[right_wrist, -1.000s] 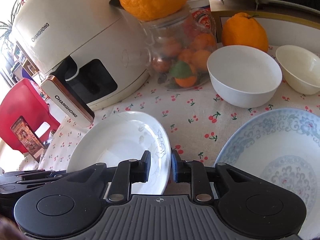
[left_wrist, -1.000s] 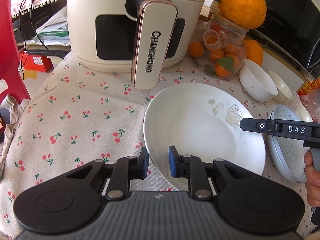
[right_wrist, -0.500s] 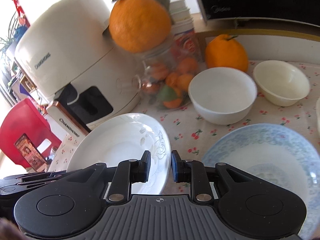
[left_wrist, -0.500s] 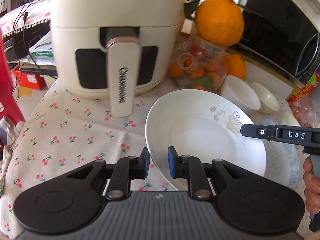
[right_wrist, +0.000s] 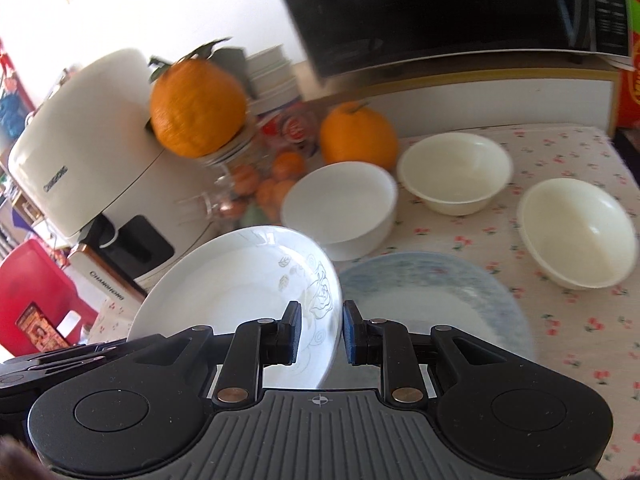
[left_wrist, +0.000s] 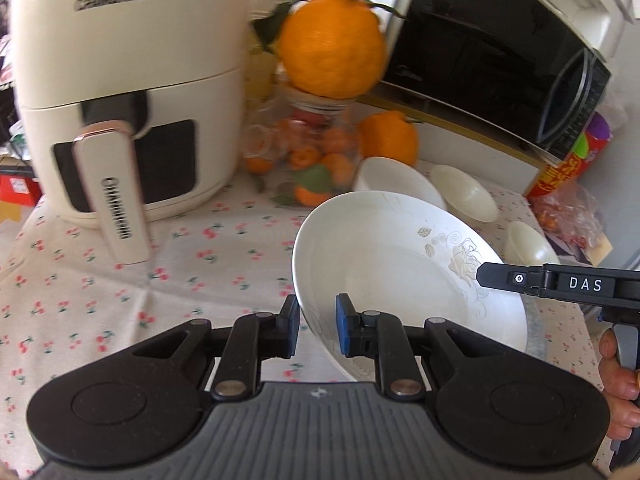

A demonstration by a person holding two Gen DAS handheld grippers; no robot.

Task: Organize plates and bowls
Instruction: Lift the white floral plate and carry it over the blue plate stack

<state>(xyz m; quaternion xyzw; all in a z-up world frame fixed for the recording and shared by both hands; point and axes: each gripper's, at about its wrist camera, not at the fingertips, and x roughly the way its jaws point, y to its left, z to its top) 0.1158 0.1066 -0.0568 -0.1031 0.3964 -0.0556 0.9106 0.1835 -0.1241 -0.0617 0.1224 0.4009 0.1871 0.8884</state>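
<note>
White rose-print plate (left_wrist: 400,272) mid-frame, tilted, left hand-held gripper (left_wrist: 316,330) clamped on its near rim, right hand-held gripper (right_wrist: 320,334) clamped on opp. rim, blue-patterned plate (right_wrist: 460,296) on bench beneath.
</note>
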